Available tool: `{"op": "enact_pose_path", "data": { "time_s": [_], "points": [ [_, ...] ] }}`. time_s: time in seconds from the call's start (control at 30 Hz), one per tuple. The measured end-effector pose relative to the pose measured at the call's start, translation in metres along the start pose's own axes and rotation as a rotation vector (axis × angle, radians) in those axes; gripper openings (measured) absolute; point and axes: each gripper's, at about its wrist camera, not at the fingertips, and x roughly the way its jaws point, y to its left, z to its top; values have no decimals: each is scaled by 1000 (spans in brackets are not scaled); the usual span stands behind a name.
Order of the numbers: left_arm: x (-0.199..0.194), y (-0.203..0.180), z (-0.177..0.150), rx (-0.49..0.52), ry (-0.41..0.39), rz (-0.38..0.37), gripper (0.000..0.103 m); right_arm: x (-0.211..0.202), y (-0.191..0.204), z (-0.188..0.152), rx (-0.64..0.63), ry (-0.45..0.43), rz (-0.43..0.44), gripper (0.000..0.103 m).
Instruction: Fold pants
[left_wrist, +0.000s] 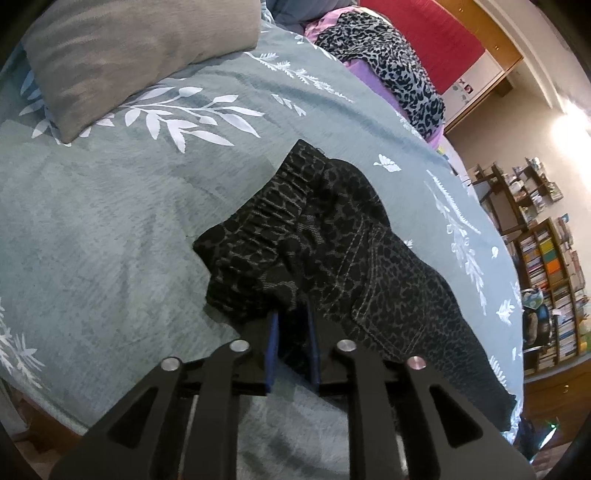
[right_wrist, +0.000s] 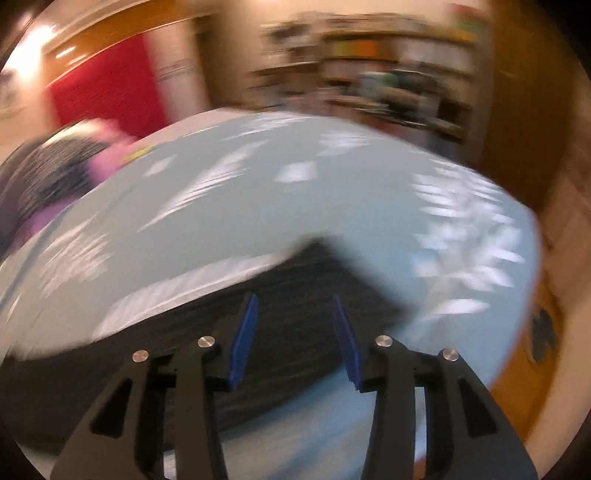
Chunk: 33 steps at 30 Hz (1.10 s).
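Here we work over a bed covered by one grey-green bedspread (left_wrist: 110, 229) printed with white leaf sprigs; we take it as our landmark. One taupe pillow (left_wrist: 122, 55) lies on the bedspread at its far left corner. Along its far edge, to the right, sits one leopard-print cloth (left_wrist: 388, 62) on purple bedding (left_wrist: 373, 79), and behind that rises one red panel (left_wrist: 436, 33) in a wooden frame. Off the bedspread's right edge stand wooden bookshelves (left_wrist: 550, 280) crammed with books; we cannot count them.

One pair of dark leopard-print pants (left_wrist: 332, 251) lies on the bedspread near its middle, the elastic waistband bunched and raised toward the pillow side, the legs trailing toward the bedspread's near right edge.

We hold two grippers. The left gripper (left_wrist: 291, 314) sits at the near end of the waistband with its blue pads close together, clamped on a fold of the pants; the fabric hides the tips.

The right wrist view is heavily blurred. There the right gripper (right_wrist: 293, 299) hangs over the bedspread (right_wrist: 258, 184) with its two blue pads spread apart and nothing between them, a dark stretch of the pants (right_wrist: 295, 288) lying beneath and ahead of it. The red panel (right_wrist: 107, 85) and the shelves (right_wrist: 388, 66) show only as smears beyond the bedspread's far edge.
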Motion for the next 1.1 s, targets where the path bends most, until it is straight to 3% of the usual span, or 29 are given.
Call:
{"op": "enact_pose_path", "data": {
  "time_s": [0.17,0.3,0.5,0.77,1.1],
  "points": [
    [-1,-12,-1,28,-4,-71,63,-7,105,-24,-175,74,326,43],
    [0,-23,1,57,-15,-66,71,-8,186,-52,-324,171,531,43],
    [-1,-18,3,23,-34,-106,73,-24,272,-97,-542,250,709,43],
    [-3,-17,8,9,-52,-143,73,-42,354,-156,-870,252,844,43],
    [-14,-25,11,45,-62,-157,73,-34,394,-187,-994,243,827,43]
  ]
}}
